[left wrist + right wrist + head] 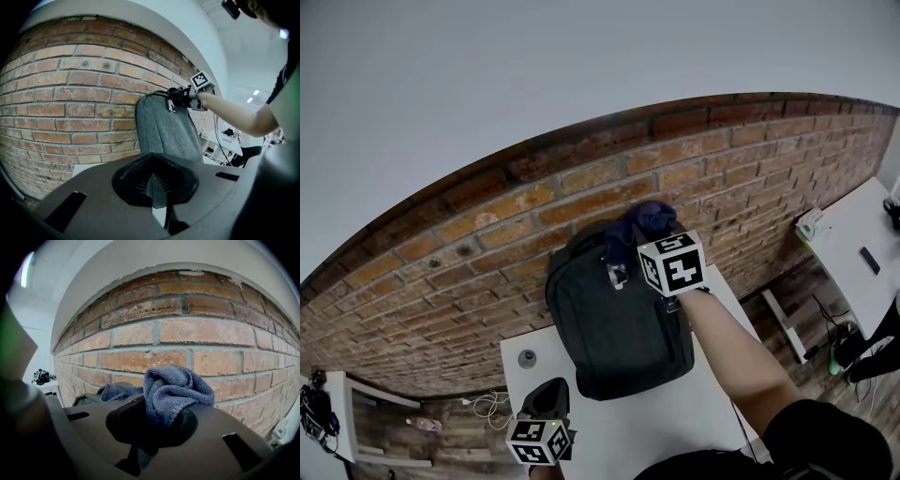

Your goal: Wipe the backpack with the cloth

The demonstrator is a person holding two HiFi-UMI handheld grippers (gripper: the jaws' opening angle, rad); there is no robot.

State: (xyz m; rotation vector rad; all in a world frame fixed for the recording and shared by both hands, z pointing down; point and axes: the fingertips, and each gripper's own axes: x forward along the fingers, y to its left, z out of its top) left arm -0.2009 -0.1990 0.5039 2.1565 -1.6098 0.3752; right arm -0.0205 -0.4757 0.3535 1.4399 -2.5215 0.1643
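Blue cloth [176, 392], pinched by the right gripper [152, 427], sits atop the backpack [614, 323], wiping apparently just starting; the left gripper [157, 187] hovers closed, empty, by its base.

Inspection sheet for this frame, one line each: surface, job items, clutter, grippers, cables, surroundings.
Surface: white table set against a brick wall.
Job's things: dark backpack standing against the wall; blue cloth bunched at its top.
Clutter: small grey disc left of the backpack.
Grippers: right gripper shut on the cloth; left gripper shut, empty, at the table's near edge.
Cables: white cable on the floor, left.
Surroundings: second white table at right.
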